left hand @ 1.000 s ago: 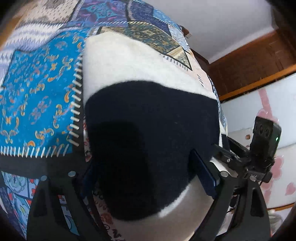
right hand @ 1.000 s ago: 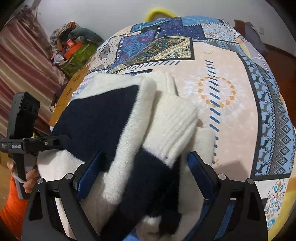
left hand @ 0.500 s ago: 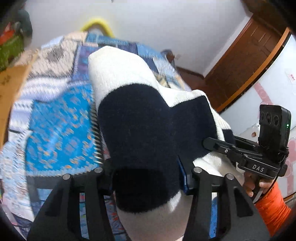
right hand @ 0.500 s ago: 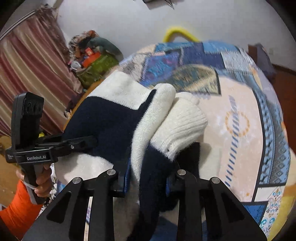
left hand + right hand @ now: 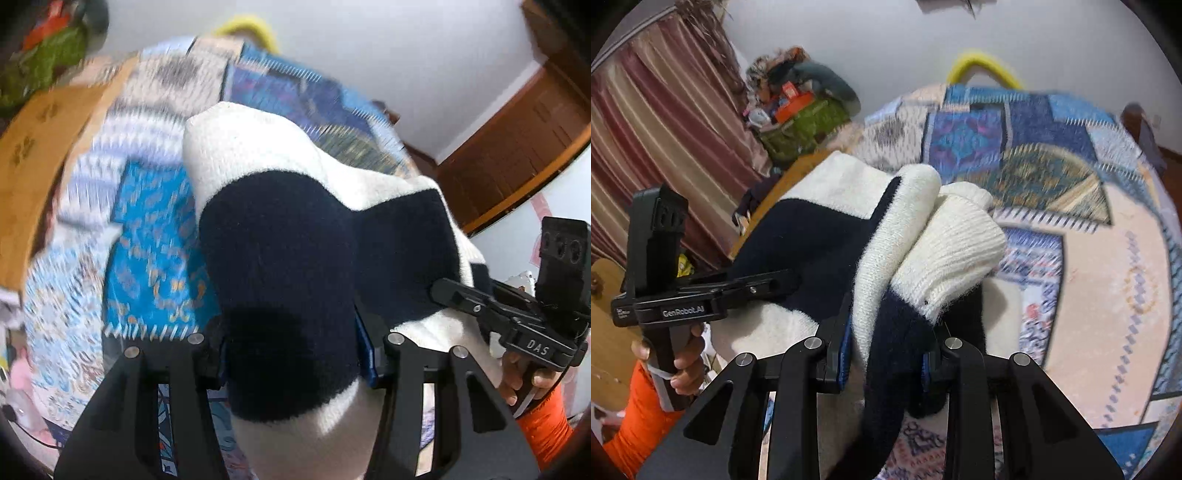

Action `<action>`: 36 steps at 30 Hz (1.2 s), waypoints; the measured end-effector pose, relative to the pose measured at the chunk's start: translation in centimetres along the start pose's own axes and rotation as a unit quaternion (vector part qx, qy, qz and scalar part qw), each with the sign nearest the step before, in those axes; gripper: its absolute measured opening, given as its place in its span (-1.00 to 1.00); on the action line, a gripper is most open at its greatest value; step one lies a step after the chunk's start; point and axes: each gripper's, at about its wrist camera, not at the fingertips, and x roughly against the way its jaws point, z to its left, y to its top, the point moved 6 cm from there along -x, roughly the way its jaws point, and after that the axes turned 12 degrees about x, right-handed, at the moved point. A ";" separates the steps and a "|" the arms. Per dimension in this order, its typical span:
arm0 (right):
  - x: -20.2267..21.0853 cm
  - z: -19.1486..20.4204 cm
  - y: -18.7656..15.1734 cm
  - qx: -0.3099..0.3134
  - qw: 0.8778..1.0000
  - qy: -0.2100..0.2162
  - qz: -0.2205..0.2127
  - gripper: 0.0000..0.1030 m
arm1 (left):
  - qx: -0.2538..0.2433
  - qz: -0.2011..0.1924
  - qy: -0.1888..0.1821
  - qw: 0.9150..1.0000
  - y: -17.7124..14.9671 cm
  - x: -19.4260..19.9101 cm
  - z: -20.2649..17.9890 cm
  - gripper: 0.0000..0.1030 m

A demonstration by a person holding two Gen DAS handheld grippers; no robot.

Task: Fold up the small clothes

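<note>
Above the patterned bedspread (image 5: 1115,280), the left gripper (image 5: 291,347) and right gripper (image 5: 886,354) each pinch the navy-and-white sweater (image 5: 280,258).

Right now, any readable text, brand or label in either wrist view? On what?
"DAS": white letters on the right gripper body, seen in the left wrist view.
"GenRobot.AI": white letters on the left gripper body, seen in the right wrist view.
Small white print at that body's left end: too small to read.
Nothing readable on the sweater or the bedspread.

soft daylight, motion-blurred fisheye edges
</note>
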 end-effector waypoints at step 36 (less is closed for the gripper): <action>22.5 12.8 0.2 0.156 0.936 -0.119 -0.292 0.00 | -0.141 -0.414 0.034 0.899 -11.3 28.6 -12.6 0.51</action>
